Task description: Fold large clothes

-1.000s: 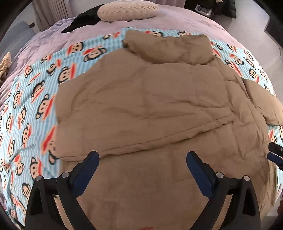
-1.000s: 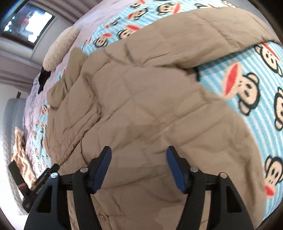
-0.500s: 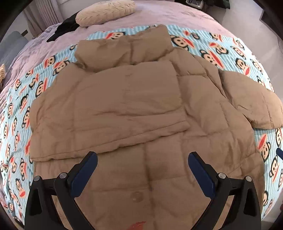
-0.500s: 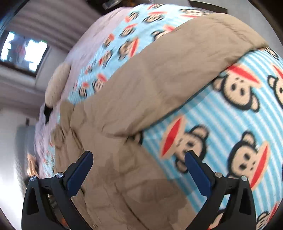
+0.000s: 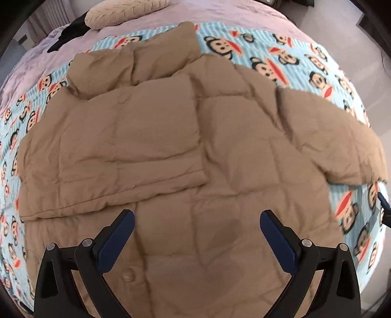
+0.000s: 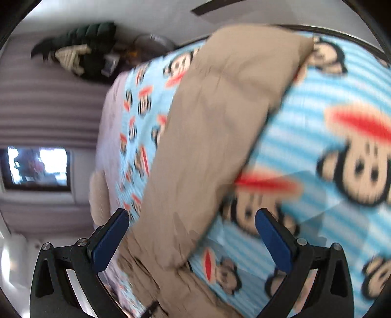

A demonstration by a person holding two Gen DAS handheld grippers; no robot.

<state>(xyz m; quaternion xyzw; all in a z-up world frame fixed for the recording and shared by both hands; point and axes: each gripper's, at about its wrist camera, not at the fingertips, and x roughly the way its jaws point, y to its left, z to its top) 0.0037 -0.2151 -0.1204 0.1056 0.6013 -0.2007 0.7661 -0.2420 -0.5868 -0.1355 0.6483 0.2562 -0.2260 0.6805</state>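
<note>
A tan padded jacket lies spread on a monkey-print blanket that covers the bed, its collar toward the headboard edge where a cream pillow rests. One sleeve is already folded across the body, and the other sleeve stretches out toward the right edge of the bed. The left gripper hovers above the hem end of the jacket with its fingers spread wide and nothing between them. The right gripper is near the outstretched sleeve, its fingers also spread and empty; that view is blurred, so whether they touch the fabric cannot be told. The likely next step is to fold this second sleeve inward, and several things could spoil it. The padding is thick and slippery-looking, so a shallow pinch on the sleeve may slide off partway through the lift. A pinch that goes too deep could catch the blanket together with the sleeve and drag it over the jacket. If the sleeve is pulled hard without the body held down, the whole jacket may shift toward the right edge and the folded sleeve may spring open. The puffy fill may also make the fold rebound once released
</note>
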